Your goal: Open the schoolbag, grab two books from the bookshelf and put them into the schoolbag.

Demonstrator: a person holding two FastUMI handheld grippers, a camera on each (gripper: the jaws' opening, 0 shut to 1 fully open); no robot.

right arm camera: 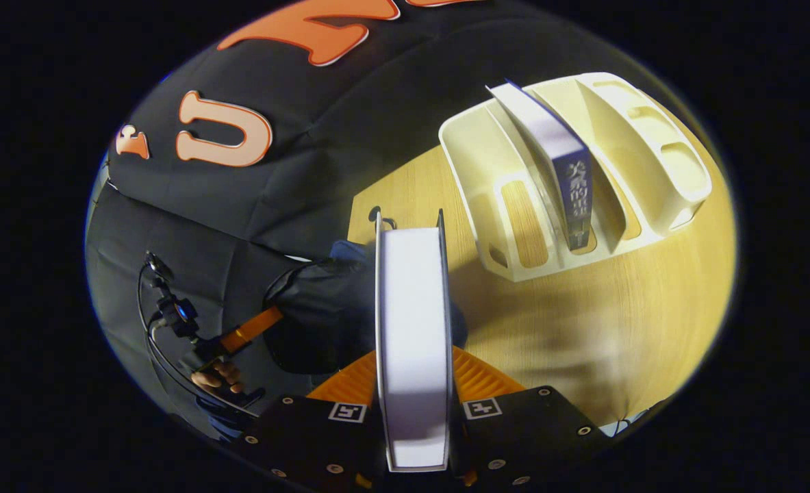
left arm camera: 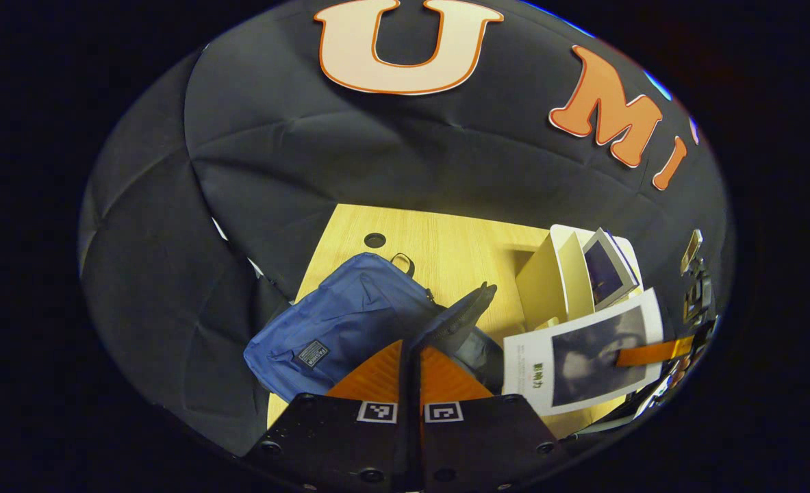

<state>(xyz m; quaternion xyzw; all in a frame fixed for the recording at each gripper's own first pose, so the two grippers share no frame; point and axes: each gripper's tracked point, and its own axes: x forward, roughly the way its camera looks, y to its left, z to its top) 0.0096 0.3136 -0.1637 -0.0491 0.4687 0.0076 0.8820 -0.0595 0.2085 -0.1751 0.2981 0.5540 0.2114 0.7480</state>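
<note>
In the left gripper view the blue schoolbag [left arm camera: 336,322] lies on the wooden table [left arm camera: 446,246]. My left gripper [left arm camera: 410,348] is shut on the bag's dark zipped rim [left arm camera: 466,311] and holds it lifted. My right gripper [right arm camera: 411,356] is shut on a white book [right arm camera: 411,301], seen edge-on and hanging just right of the bag [right arm camera: 315,308]. The left gripper view shows that book's cover [left arm camera: 576,359] with the right gripper [left arm camera: 651,352] on it. A second book [right arm camera: 569,185] with a blue spine stands in the cream bookshelf [right arm camera: 651,157].
The bookshelf [left arm camera: 555,274] stands on the table to the right of the bag, several slots bare. A round cable hole [left arm camera: 374,239] sits near the table's far edge. A hand [right arm camera: 216,375] holds the left gripper [right arm camera: 254,327] beyond the table's left side.
</note>
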